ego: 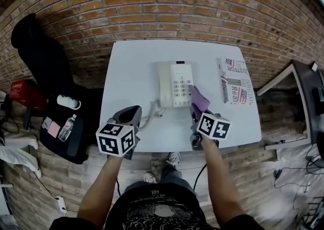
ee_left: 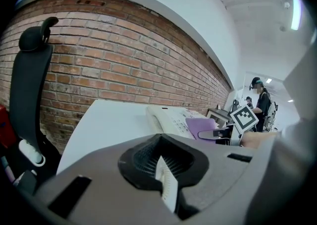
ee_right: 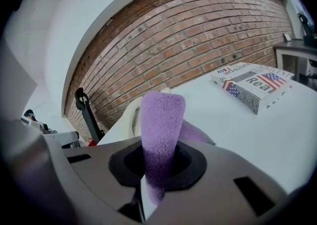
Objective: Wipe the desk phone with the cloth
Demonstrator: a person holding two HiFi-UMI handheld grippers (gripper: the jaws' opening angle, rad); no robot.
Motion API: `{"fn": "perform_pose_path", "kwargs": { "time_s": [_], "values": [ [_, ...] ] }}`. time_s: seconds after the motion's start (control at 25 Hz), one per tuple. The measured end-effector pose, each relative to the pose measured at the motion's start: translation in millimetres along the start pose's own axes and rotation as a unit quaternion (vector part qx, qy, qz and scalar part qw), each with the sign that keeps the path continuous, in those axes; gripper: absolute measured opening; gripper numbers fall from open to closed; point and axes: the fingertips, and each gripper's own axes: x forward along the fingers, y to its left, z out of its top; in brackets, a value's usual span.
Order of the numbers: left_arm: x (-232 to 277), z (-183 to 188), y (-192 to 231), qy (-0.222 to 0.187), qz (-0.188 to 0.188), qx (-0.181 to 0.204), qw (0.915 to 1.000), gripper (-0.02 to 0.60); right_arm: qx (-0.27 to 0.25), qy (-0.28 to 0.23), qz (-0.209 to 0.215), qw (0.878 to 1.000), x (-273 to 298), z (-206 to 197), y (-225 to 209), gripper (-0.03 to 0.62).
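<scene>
The right gripper [ego: 195, 116], pinching the purple cloth [ego: 199, 99], is at the desk phone's [ego: 174, 84] right edge, while the left gripper [ego: 132, 113] is closed and empty; the wiping looks barely started.

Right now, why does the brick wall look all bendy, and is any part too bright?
Head view: the wide lens bows the brick wall into an arch, and the corners go dark. Left gripper view: the same bend, plus a ceiling light glaring at the top right. Right gripper view: the purple cloth looks huge because it sits right by the lens.
</scene>
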Motion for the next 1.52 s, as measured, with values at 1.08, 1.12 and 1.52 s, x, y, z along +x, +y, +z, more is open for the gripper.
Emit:
{"fn": "perform_pose_path", "kwargs": {
  "time_s": [1.08, 1.12, 1.52],
  "values": [
    [-69.6, -40.4, 47.2, 0.015, 0.014, -0.004, 0.9998, 0.005, 0.058, -0.047, 0.044, 0.996, 17.2, -45.2, 100.5, 0.044],
    [-71.3, -41.4, 49.1, 0.015, 0.015, -0.004, 0.9998, 0.005, 0.057, -0.048, 0.046, 0.996, 17.8, -47.2, 103.9, 0.044],
    [-69.2, -33.9, 46.7, 0.003, 0.011, -0.01, 0.9999, 0.005, 0.011, -0.034, 0.047, 0.998, 6.4, -46.0, 109.4, 0.044]
  ]
}}
